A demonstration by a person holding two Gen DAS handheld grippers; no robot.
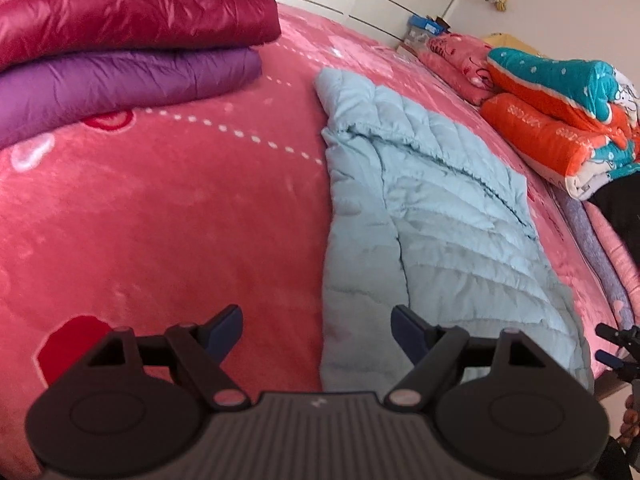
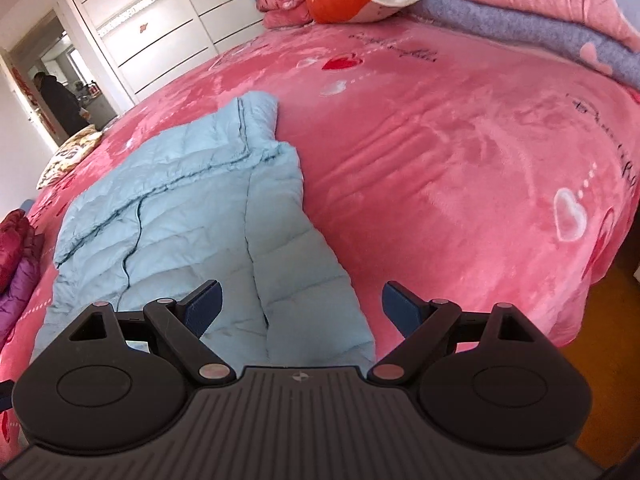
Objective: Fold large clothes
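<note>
A light blue quilted down jacket (image 1: 432,216) lies flat on the pink bedspread (image 1: 180,220), partly folded along its length. In the left wrist view my left gripper (image 1: 318,334) hovers open over the jacket's near left edge, nothing between its blue pads. The right wrist view shows the same jacket (image 2: 192,216) stretching away to the upper left. My right gripper (image 2: 300,306) stands open above its near right edge, with nothing held. The right gripper's tips (image 1: 614,346) peek in at the right edge of the left wrist view.
Folded crimson (image 1: 120,4) and purple (image 1: 120,80) padded garments are stacked at the bed's far left. Rolled orange and teal quilts (image 1: 560,112) and pink bedding lie along the right. White wardrobe doors (image 2: 152,28) stand behind the bed. A person (image 2: 60,100) stands in a far doorway. Wooden floor (image 2: 600,320) borders the bed.
</note>
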